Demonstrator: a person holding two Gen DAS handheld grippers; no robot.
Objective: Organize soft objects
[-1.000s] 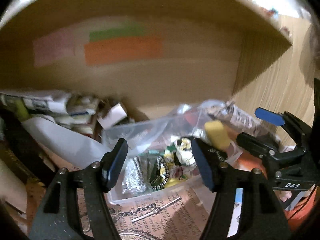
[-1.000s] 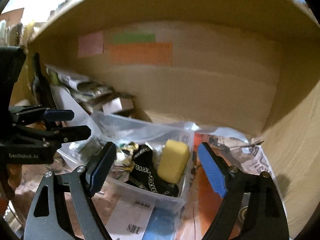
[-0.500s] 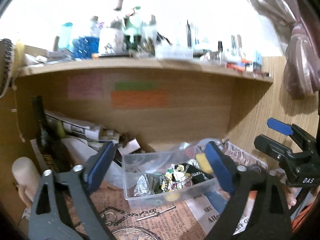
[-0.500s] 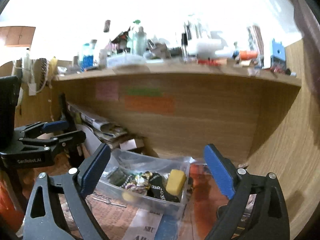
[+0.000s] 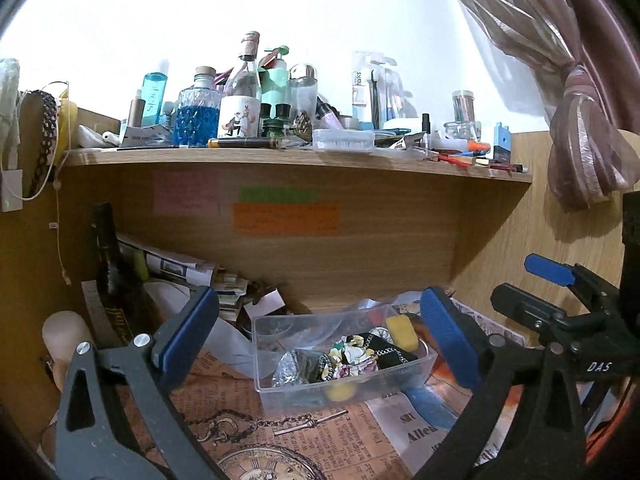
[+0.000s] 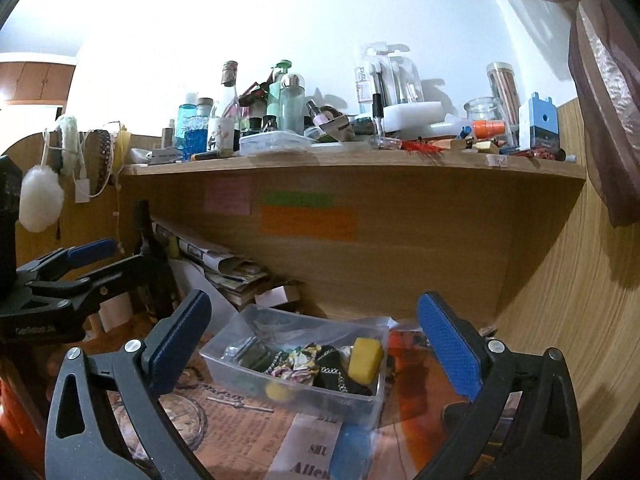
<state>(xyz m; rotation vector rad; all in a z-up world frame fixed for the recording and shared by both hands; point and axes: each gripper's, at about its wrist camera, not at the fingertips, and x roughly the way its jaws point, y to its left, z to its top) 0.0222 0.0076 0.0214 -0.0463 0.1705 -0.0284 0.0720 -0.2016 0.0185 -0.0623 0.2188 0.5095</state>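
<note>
The clear bin (image 5: 344, 360) sat on the paper-covered counter (image 5: 240, 408) under the shelf (image 5: 296, 160), ahead of and below both tools, framed between each pair of spread jaws. Its long axis ran roughly left to right, skewed a little so the right end sat nearer the right tool (image 6: 316, 340). The soft things lay inside it: a yellow sponge (image 6: 365, 360) propped at the right end, a floral cloth (image 6: 302, 362) with dark fabric in the middle, and a small yellow ball (image 6: 277, 392) against the front wall. The left tool (image 5: 320, 336) was wide open and empty, and so was the right. By my reading the sponge lay closer to the right tool, which would reach it down and slightly right. A second earlier both tools were low and close over the bin, with the shelf top out of sight; by now both had pulled back and up, so the bin looked smaller and the shelf's bottles (image 5: 240, 100) showed. The contents appeared unmoved.
</note>
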